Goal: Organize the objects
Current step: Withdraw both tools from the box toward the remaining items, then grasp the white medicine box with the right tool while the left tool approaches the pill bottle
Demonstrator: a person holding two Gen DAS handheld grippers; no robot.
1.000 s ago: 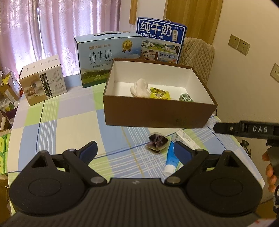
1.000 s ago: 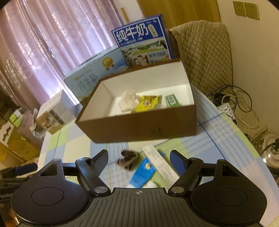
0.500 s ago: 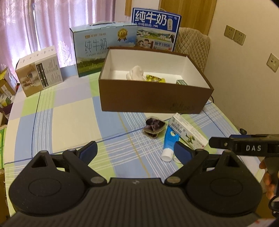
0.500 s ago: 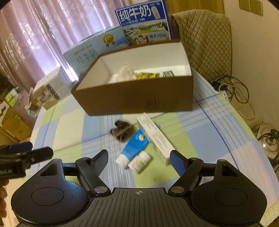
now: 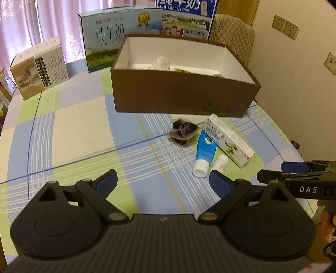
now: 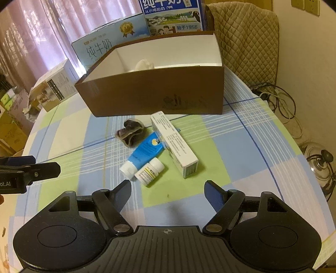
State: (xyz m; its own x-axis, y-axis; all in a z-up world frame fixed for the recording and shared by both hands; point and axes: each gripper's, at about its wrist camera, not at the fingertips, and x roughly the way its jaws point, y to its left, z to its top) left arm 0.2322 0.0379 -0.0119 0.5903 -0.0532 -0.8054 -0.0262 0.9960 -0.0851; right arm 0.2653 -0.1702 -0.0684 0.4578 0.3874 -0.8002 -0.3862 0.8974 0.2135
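An open brown box (image 5: 182, 96) (image 6: 155, 96) stands on the checked tablecloth, with a white crumpled item (image 5: 160, 63) and small packets inside. In front of it lie a dark plastic packet (image 5: 183, 131) (image 6: 131, 132), a blue tube (image 5: 204, 152) (image 6: 145, 152), a small white pill bottle (image 5: 220, 163) (image 6: 150, 170) and a long white medicine carton (image 5: 229, 139) (image 6: 174, 145). My left gripper (image 5: 163, 180) is open and empty, near the table's front. My right gripper (image 6: 168, 191) is open and empty, just short of the pill bottle.
Two blue milk cartons (image 5: 119, 33) (image 5: 187, 19) stand behind the box, and a white-and-tan carton (image 5: 40, 67) at the back left. A quilted chair (image 6: 247, 40) stands behind the table. Cables and a steel pot lid (image 6: 321, 163) lie on the floor at the right.
Both grippers have drawn back from the box and dropped lower. The pill bottle and the whole loose group have come into view in front of them. Both stay open.
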